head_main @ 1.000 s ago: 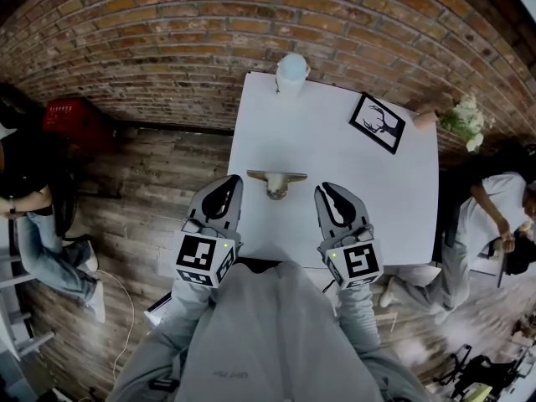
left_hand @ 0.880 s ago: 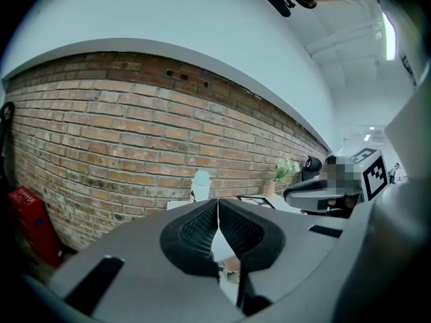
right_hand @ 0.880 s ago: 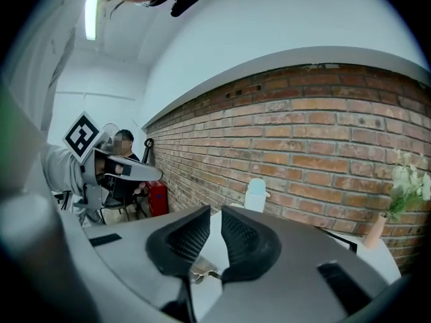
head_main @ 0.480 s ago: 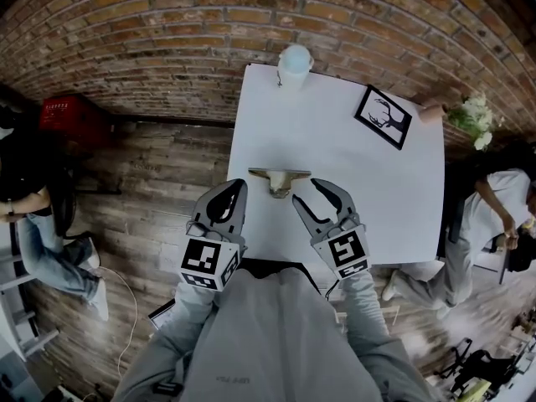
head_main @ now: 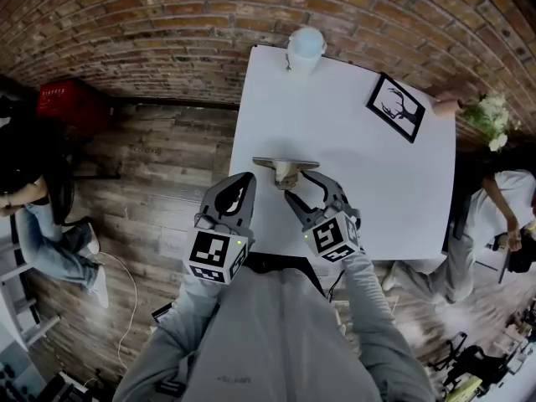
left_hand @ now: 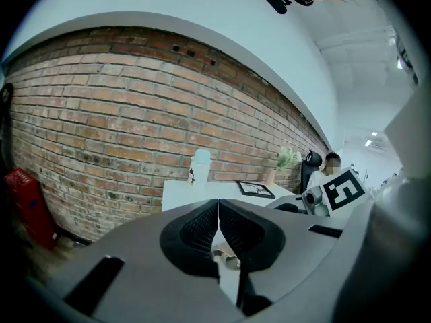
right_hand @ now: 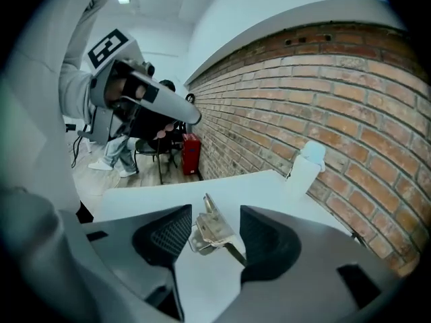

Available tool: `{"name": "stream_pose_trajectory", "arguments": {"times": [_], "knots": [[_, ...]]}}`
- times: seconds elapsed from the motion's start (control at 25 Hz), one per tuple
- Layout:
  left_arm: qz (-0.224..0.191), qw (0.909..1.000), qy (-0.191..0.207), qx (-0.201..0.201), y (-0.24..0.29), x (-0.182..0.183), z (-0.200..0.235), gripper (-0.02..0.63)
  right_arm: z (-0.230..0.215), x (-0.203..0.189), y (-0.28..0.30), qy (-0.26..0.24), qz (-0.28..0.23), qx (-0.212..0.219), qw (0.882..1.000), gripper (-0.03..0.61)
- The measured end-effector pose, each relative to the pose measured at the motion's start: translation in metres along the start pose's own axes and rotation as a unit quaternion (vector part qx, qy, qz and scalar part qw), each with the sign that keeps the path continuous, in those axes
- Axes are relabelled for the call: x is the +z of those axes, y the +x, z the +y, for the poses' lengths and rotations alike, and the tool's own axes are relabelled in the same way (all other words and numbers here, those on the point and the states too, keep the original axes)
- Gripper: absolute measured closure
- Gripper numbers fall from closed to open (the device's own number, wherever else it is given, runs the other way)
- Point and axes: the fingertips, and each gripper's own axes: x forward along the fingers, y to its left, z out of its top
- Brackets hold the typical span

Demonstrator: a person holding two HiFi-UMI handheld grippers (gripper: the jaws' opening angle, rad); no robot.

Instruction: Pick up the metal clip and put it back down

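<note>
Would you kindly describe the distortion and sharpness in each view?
Head view: fisheye bows the red brick wall behind the white square table. Right gripper view: the shiny metal clip is sharp, corners black. Left gripper view: the bricks bow too, edges black.

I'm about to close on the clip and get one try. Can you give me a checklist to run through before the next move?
1. Right hand-held gripper open: ok. Its jaws have just been opening and stand wide.
2. Metal clip between those jaws: ok. The pads are not pressing on it.
3. Clip resting on the white table: ok.
4. Left hand-held gripper out of the way: ok. It is shut, empty and beside the clip.
5. Bottle and picture frame clear: ok. Both are on the far side.
6. Pads deep enough around the clip: cannot tell.
</note>
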Motion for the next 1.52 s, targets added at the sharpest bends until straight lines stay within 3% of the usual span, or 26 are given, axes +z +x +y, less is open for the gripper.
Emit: {"name": "stream_pose_trajectory", "arguments": {"times": [0.36,0.88,1.24,1.52], "knots": [[0.018,0.9998,-0.003,0.002,0.011,-0.023,0.004,0.586,0.008,-0.036,0.035,-0.054,0.047,0.016,0.997,0.371],[0.028,0.9995,-0.010,0.008,0.017,-0.036,0.006,0.586,0.005,-0.047,0.062,-0.102,0.058,0.014,0.993,0.374],[0.028,0.9994,-0.013,0.014,0.015,-0.036,0.009,0.586,0.004,-0.048,0.066,-0.129,0.065,0.005,0.990,0.437],[0.022,0.9996,-0.010,0.017,0.012,-0.031,0.013,0.586,0.002,-0.044,0.062,-0.115,0.069,0.004,0.991,0.462]]}}
